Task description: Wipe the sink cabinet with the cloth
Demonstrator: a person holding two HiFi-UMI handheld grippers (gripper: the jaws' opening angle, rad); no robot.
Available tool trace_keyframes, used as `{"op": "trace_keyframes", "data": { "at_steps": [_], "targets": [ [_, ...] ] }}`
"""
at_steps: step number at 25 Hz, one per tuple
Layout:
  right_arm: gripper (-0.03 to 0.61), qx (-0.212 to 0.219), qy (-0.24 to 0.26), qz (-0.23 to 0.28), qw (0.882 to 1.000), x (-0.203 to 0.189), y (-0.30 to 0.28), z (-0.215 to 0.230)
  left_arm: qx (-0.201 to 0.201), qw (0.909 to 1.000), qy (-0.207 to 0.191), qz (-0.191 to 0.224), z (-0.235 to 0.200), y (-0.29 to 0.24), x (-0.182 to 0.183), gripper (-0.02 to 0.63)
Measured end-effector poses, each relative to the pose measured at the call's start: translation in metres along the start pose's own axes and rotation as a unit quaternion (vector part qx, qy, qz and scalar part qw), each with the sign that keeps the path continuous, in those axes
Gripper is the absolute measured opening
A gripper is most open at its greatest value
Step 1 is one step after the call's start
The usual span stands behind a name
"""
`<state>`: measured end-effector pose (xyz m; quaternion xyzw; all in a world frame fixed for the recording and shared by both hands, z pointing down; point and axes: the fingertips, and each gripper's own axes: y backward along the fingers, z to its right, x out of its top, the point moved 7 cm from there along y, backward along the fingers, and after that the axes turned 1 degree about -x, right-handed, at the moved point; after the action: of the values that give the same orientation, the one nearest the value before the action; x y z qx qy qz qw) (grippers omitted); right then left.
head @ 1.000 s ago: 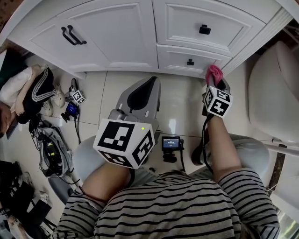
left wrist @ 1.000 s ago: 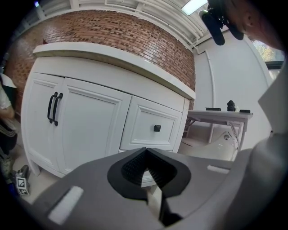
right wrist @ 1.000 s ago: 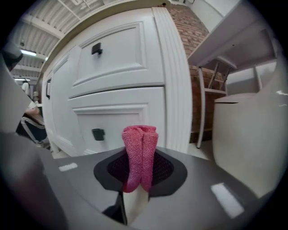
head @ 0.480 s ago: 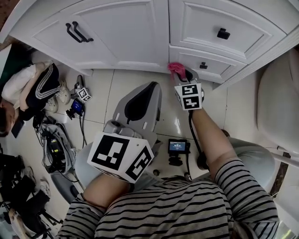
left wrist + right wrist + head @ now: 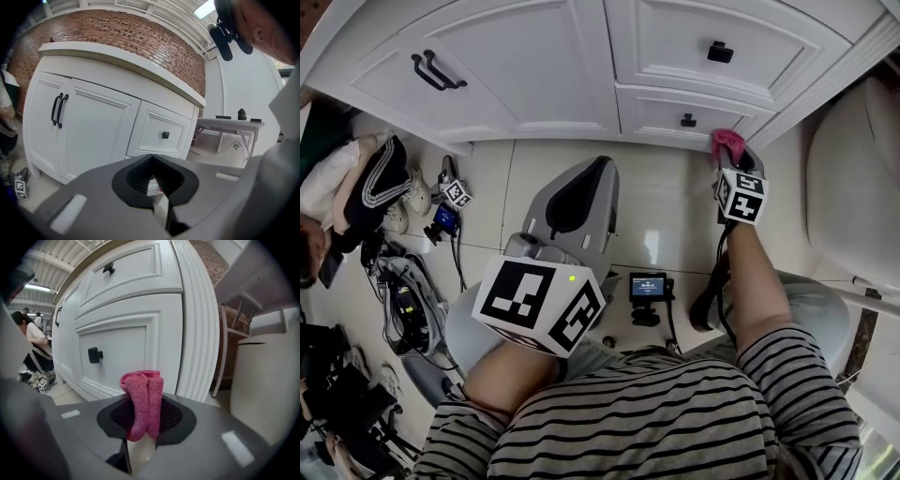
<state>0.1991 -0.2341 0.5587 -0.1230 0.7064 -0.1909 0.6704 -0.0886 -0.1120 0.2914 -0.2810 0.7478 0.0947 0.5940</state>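
The white sink cabinet [image 5: 544,56] fills the top of the head view, with black-handled doors on the left and knobbed drawers on the right. My right gripper [image 5: 729,157] is shut on a folded pink cloth [image 5: 727,142], which is pressed low against the cabinet at the right end of the bottom drawer [image 5: 675,117], next to the fluted corner post [image 5: 201,319]. In the right gripper view the pink cloth [image 5: 143,399] stands upright between the jaws, right of the drawer's black knob [image 5: 94,355]. My left gripper [image 5: 572,202] hangs back over the floor, shut and holding nothing. It faces the cabinet [image 5: 103,126].
A white rounded fixture [image 5: 853,187] stands close on the right. Clothes and shoes [image 5: 366,178], a small marker cube [image 5: 456,194] and a bundle of cables [image 5: 405,305] lie on the tiled floor at left. A small screen device [image 5: 645,287] sits between my knees.
The right gripper with the cloth went left along the bottom drawer past its knob, then came back right to the cabinet's corner. The left gripper stayed about where it was.
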Motion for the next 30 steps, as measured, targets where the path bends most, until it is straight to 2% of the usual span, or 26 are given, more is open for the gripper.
{"op": "trace_keyframes", "data": {
  "at_steps": [2,5,6,8,10,12,15,18,20,24,27,30],
  "targets": [
    [0.107,-0.013,0.004,-0.004,1.0,-0.001,0.005,0.007,0.002,1.0,-0.003,0.002,0.002,0.001,0.0,-0.008],
    [0.094,-0.039,-0.022,-0.003,0.999,-0.005,0.014,0.001,0.0,1.0,-0.005,0.004,0.004,0.003,0.0,-0.008],
    [0.094,-0.027,-0.023,-0.001,0.999,-0.007,0.016,-0.011,-0.001,1.0,-0.005,0.005,0.004,0.004,0.0,-0.008],
    [0.094,0.035,-0.001,0.004,0.999,-0.01,0.014,-0.051,-0.004,1.0,-0.006,0.006,0.005,0.005,0.0,-0.008],
    [0.094,0.11,0.028,0.011,0.994,-0.009,0.006,-0.099,-0.005,0.9999,-0.006,0.009,0.005,0.006,0.002,-0.008],
    [0.094,0.159,0.052,0.018,0.986,-0.006,-0.008,-0.141,-0.001,0.9999,-0.009,0.011,0.003,0.009,0.003,-0.008],
    [0.094,0.194,0.092,0.015,0.977,-0.003,-0.036,-0.18,0.009,0.9999,-0.011,0.008,-0.005,0.009,-0.001,-0.008],
    [0.091,0.202,0.119,0.0,0.972,-0.006,-0.053,-0.184,0.015,0.9999,-0.002,0.004,-0.012,0.006,-0.003,-0.008],
    [0.092,0.187,0.118,-0.011,0.975,-0.014,-0.055,-0.167,0.016,0.9999,-0.002,0.005,-0.014,0.005,-0.001,-0.007],
    [0.094,0.111,0.082,-0.052,0.989,-0.036,-0.047,-0.096,0.011,0.9999,0.0,0.005,-0.014,0.004,0.0,-0.008],
    [0.094,0.028,0.053,-0.083,0.995,-0.051,-0.036,-0.026,0.011,0.9999,-0.005,0.009,-0.01,0.003,0.002,-0.008],
    [0.094,-0.068,-0.006,-0.097,0.993,-0.048,-0.016,0.034,0.014,0.9996,-0.016,0.016,-0.004,0.006,0.006,-0.008]
  ]
}}
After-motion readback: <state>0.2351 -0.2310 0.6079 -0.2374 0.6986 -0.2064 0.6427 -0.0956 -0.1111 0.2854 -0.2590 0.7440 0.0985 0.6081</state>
